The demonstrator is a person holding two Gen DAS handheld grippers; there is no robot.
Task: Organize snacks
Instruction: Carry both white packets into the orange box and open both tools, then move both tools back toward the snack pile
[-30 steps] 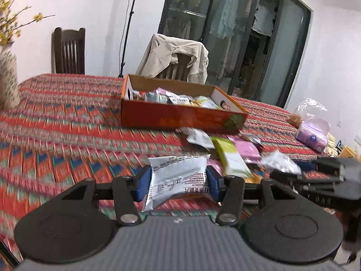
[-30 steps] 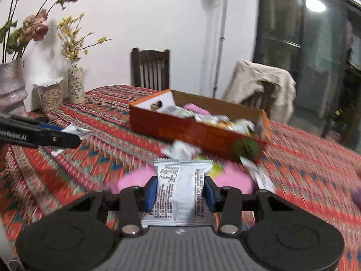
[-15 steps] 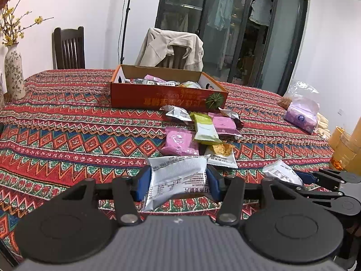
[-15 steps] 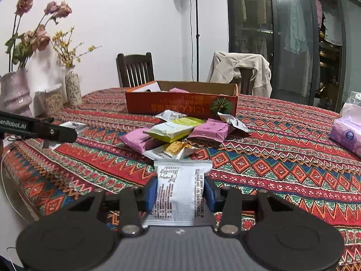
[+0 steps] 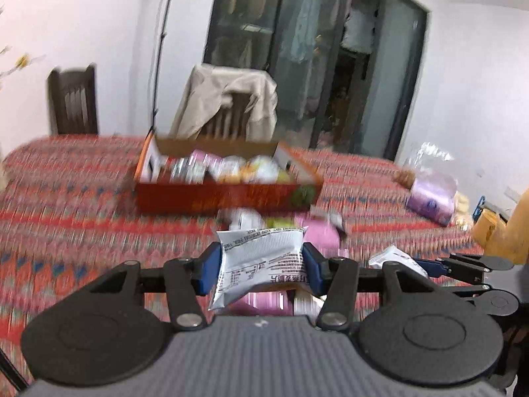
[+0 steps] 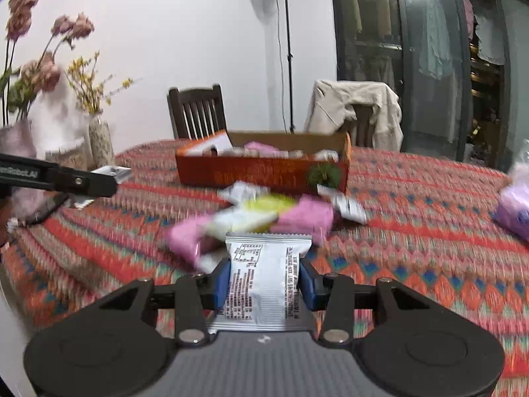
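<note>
My left tongs (image 5: 261, 269) are clamped on a white snack packet (image 5: 261, 264), and my right tongs (image 6: 264, 281) are clamped on a second white packet (image 6: 264, 281), both held above the bench (image 6: 429, 231) with its red patterned cloth. Ahead I see the orange cardboard box (image 6: 261, 170) already holding snacks, and just in front of it loose pink packets (image 6: 305, 216) and a yellow-green packet (image 6: 264, 205) lying on the cloth; both views are blurred.
</note>
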